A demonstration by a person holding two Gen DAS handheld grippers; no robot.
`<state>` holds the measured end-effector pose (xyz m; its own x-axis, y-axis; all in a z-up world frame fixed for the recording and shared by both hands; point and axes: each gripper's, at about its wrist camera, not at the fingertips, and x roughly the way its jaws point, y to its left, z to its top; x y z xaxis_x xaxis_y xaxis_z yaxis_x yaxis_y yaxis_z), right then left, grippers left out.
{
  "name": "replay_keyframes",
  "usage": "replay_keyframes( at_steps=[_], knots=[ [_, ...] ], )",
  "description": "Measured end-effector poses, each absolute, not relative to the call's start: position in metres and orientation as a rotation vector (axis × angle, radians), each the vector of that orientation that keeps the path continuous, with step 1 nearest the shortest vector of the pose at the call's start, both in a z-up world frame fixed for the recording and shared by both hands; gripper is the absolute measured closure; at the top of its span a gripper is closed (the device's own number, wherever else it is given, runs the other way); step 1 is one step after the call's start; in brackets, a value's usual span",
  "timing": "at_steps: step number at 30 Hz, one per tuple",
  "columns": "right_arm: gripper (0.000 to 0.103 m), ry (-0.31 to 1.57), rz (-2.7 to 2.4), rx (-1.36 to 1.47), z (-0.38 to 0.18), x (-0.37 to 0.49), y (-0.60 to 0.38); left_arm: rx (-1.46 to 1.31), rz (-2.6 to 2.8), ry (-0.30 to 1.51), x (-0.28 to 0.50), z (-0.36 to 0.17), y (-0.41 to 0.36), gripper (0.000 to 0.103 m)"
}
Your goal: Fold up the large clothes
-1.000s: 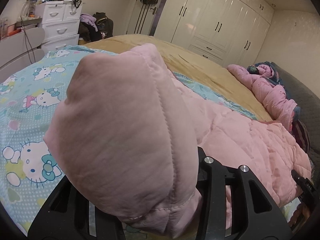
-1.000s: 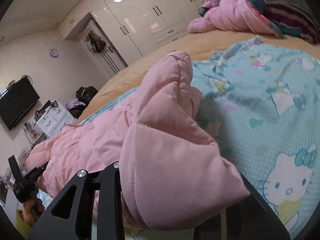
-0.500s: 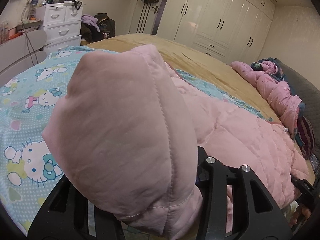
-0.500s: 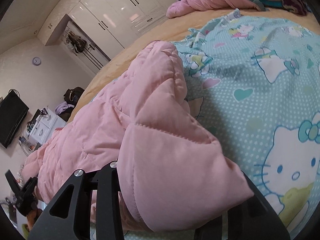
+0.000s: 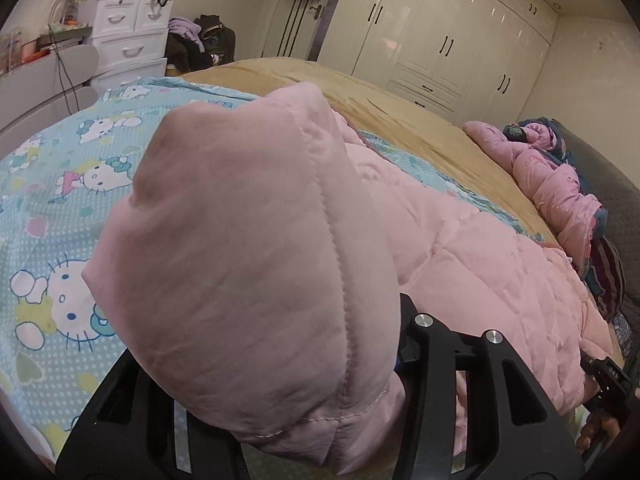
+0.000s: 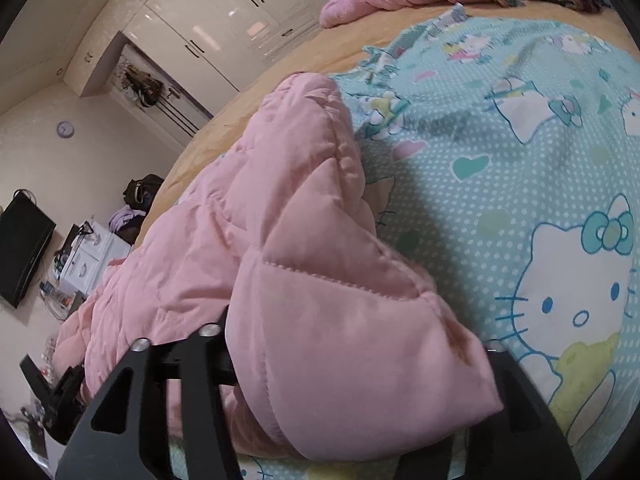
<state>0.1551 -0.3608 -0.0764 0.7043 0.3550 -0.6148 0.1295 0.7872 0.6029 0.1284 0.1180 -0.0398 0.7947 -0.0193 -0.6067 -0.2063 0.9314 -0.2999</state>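
We can read no words or brand names anywhere. The only marking is a tiny white print on the other gripper's black body (image 5: 610, 372) in the left wrist view, too small for us to make out.

The bed (image 5: 400, 120) is covered by a tan blanket (image 5: 328, 84) that runs toward the far end; over the near part lies a turquoise dotted sheet with cartoon cat prints (image 5: 60, 208), rumpled at its far edge in the right wrist view (image 6: 520, 160); a pink quilted jacket (image 5: 480, 256) lies across that sheet, stretching from one side to the other (image 6: 248, 232); by the dark headboard (image 5: 612, 200) a second pink padded garment (image 5: 556, 184) lies bunched on the tan blanket, touching a striped dark cloth (image 5: 608, 276).
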Motion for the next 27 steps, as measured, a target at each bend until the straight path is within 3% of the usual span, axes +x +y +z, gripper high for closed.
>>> replay_keyframes(
  at_steps=[2, 7, 10, 15, 18, 19, 27],
  knots=[
    [0.027, 0.803, 0.128, 0.675, -0.076, 0.153, -0.362, -0.363, 0.105, 0.649, 0.128, -0.04, 0.118, 0.064],
    [0.02, 0.789, 0.113, 0.66, -0.067, 0.148, -0.367, -0.365, 0.11, 0.653, 0.129, -0.039, 0.117, 0.061],
    [0.011, 0.758, 0.07, 0.625, -0.058, 0.142, -0.373, -0.369, 0.114, 0.659, 0.128, -0.038, 0.115, 0.058],
    [0.009, 0.702, 0.02, 0.55, -0.039, 0.135, -0.384, -0.375, 0.132, 0.682, 0.127, -0.035, 0.116, 0.042],
    [0.005, 0.669, 0.013, 0.491, -0.026, 0.13, -0.384, -0.376, 0.155, 0.693, 0.123, -0.033, 0.12, 0.026],
    [0.004, 0.66, 0.014, 0.481, -0.023, 0.129, -0.384, -0.368, 0.173, 0.692, 0.121, -0.031, 0.12, 0.012],
    [0.004, 0.616, 0.078, 0.359, 0.006, 0.111, -0.36, -0.319, 0.205, 0.662, 0.095, -0.013, 0.121, 0.009]
  ],
)
